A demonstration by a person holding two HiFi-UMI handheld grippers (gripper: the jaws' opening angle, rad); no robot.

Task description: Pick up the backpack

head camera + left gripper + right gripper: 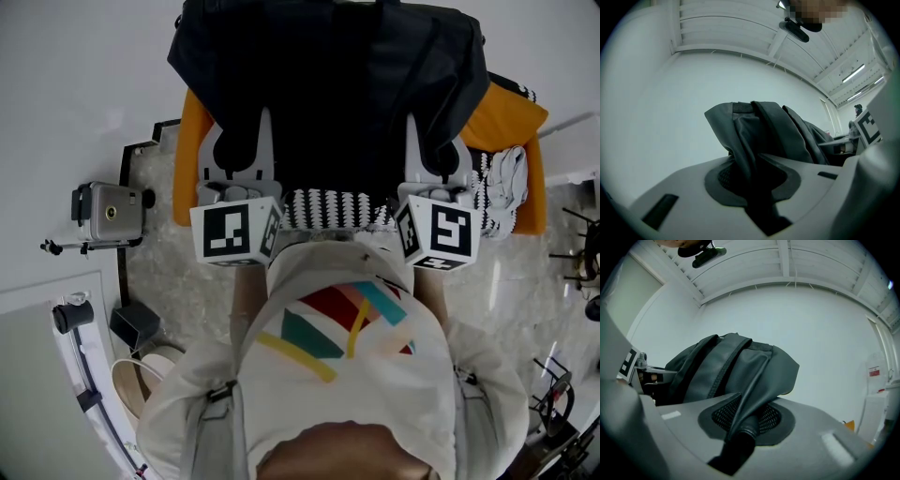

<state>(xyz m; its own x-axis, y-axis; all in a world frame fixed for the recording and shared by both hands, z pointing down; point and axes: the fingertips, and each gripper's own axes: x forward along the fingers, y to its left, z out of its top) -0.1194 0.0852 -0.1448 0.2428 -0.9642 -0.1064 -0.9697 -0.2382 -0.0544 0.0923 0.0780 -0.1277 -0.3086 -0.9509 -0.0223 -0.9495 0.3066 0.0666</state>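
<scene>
A black backpack hangs in front of me, held up by both grippers. At its lower left corner my left gripper is shut on a fold of the fabric, which bunches between the jaws in the left gripper view. The backpack rises above those jaws against a white wall. My right gripper is shut on the lower right corner. In the right gripper view a dark strap-like fold of the backpack is pinched between the jaws of the right gripper.
An orange seat or cushion shows behind the backpack on both sides. A black-and-white patterned cloth and a white cloth lie on it. A small camera on a stand sits at the left, stands and cables at the right edge.
</scene>
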